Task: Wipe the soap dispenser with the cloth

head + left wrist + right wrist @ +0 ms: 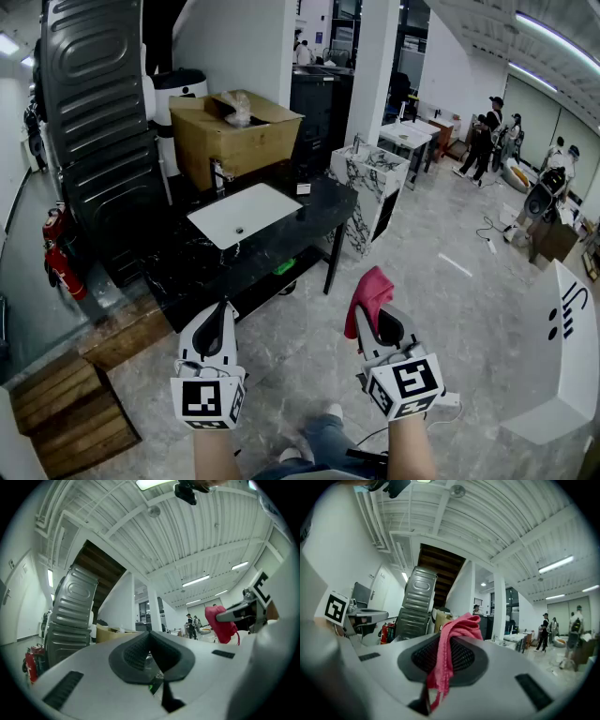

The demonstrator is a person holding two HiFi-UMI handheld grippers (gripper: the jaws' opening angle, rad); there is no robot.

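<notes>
Cloth (371, 298), pink-red and bunched, is pinched between the jaws of the right gripper (382, 321). It spills over their tips and hangs down one side. The left gripper (221, 311) has its jaws pressed together on nothing. Both are held side by side, well apart, over the grey stone floor (450, 309), short of a black marble counter (281, 251). A white sink (246, 214) is set in the counter, with a faucet (217, 175) at its far edge. A cardboard box (234, 136) stands beyond the faucet. The soap dispenser cannot be made out from here.
</notes>
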